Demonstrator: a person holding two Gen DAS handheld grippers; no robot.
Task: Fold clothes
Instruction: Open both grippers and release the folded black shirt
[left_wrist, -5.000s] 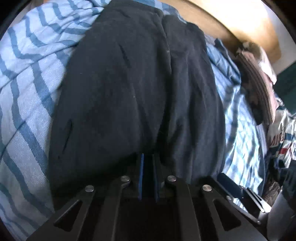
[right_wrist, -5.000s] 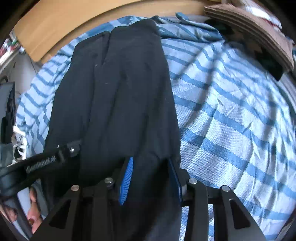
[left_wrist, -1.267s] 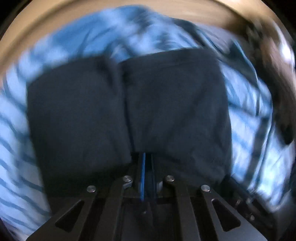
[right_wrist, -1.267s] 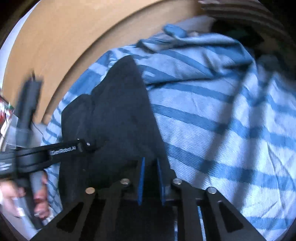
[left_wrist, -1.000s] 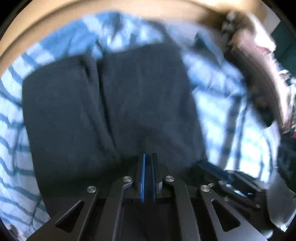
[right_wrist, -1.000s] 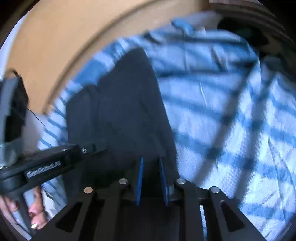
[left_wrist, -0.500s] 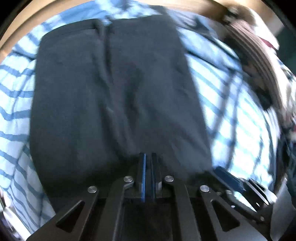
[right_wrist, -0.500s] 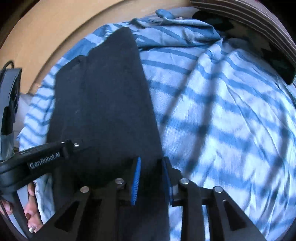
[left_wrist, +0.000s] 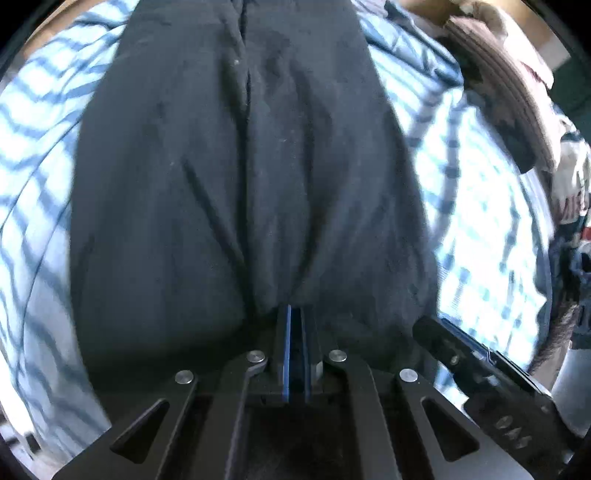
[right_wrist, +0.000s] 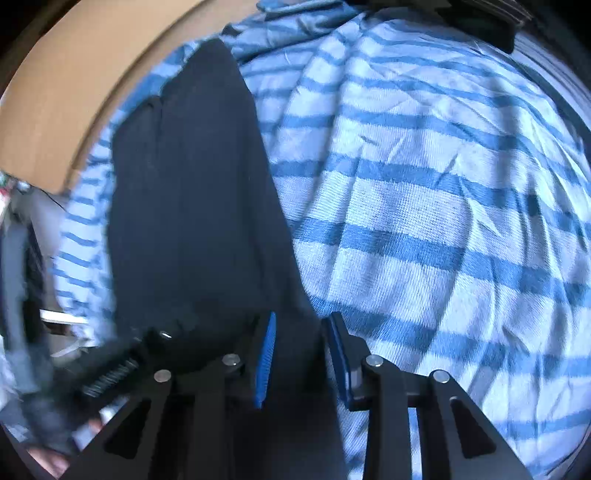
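Observation:
A dark garment (left_wrist: 240, 166) lies stretched lengthwise on the blue-striped bedsheet (left_wrist: 480, 206), with a seam running down its middle. My left gripper (left_wrist: 295, 314) is shut, and the garment's near edge bunches up between its pads. In the right wrist view the same garment (right_wrist: 192, 206) runs along the left side. My right gripper (right_wrist: 303, 326) hovers at the garment's near right corner; its jaws are opening, and dark cloth lies loose between the blue pads (right_wrist: 267, 343) without being pressed. Each gripper appears in the other's view: the right one (left_wrist: 480, 373) and the left one (right_wrist: 110, 365).
A wooden board (right_wrist: 74, 92) borders the bed's far side. A stack of brown folded fabric (left_wrist: 498, 92) and more clothes (left_wrist: 569, 184) sit at the right. Bare striped sheet (right_wrist: 443, 221) spreads to the garment's right. A person's hand (right_wrist: 48, 461) shows at the lower left.
Both grippers have drawn back along the bed, so the garment now stretches longer ahead. The right jaws have spread apart; the left stays closed on the cloth.

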